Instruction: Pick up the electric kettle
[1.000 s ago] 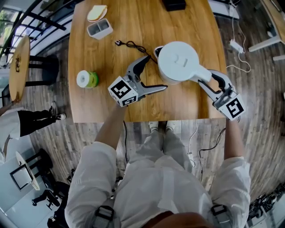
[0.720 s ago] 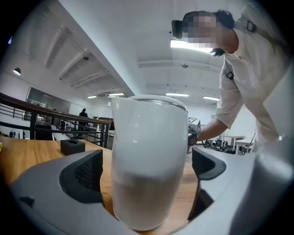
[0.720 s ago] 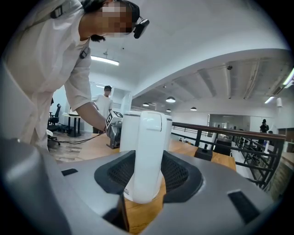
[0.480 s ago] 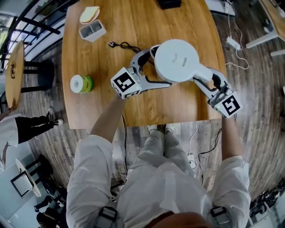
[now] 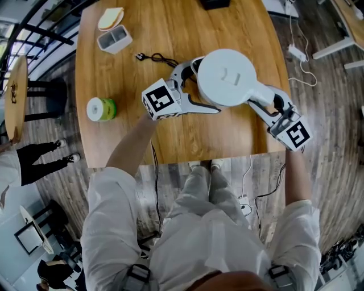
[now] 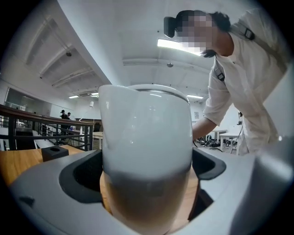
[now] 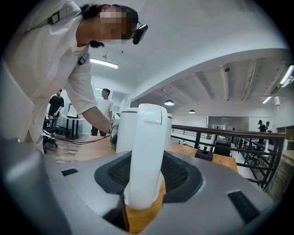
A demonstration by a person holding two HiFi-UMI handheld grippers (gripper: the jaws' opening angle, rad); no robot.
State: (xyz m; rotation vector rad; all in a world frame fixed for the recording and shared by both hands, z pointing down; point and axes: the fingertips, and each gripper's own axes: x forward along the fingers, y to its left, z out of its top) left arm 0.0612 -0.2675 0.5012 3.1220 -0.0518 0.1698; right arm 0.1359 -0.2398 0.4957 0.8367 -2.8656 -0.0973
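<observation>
The white electric kettle [image 5: 227,77] stands on the wooden table [image 5: 187,139], its handle [image 5: 260,95] pointing right. My right gripper [image 5: 273,103] is shut on that handle, which rises white between the pads in the right gripper view [image 7: 147,156]. My left gripper [image 5: 203,86] comes in from the left with its jaws spread wide around the kettle's body. The rounded body [image 6: 147,147] fills the gap in the left gripper view; I see no pad pressing on it.
A green and white tape roll [image 5: 101,108] lies at the table's left. A black cable with a plug [image 5: 156,58] runs behind the left gripper. A white box [image 5: 115,40] and a black block [image 5: 216,4] sit at the far side. The table's front edge is near.
My left gripper has moved right, and its spread jaws now stand on either side of the kettle's body. The right gripper has kept its hold on the handle.
</observation>
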